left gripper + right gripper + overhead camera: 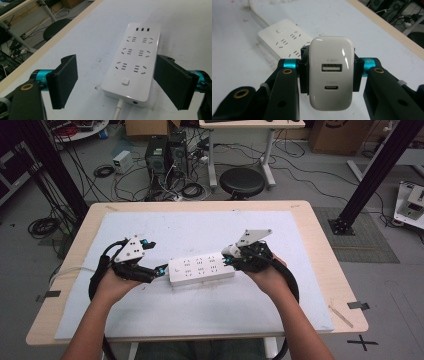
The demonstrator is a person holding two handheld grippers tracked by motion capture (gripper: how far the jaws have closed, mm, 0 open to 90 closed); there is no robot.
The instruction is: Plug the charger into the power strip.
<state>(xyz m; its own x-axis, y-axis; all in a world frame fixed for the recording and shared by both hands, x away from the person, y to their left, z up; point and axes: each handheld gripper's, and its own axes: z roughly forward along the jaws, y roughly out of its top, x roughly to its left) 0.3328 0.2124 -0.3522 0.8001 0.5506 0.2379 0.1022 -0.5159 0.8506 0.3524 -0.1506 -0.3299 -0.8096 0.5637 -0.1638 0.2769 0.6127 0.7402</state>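
right gripper [327, 72] clamps a white charger [330, 72]; left gripper [120, 82] stands wide.
the power strip [201, 268] lies mid-mat; in the high view the charger, at its 3 o'clock end, is hard to make out, and its prongs are hidden.

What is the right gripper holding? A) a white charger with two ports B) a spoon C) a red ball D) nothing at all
A: in the right gripper view, the right gripper is clamped on the sides of a white charger whose face shows two ports, above the white power strip on the table.
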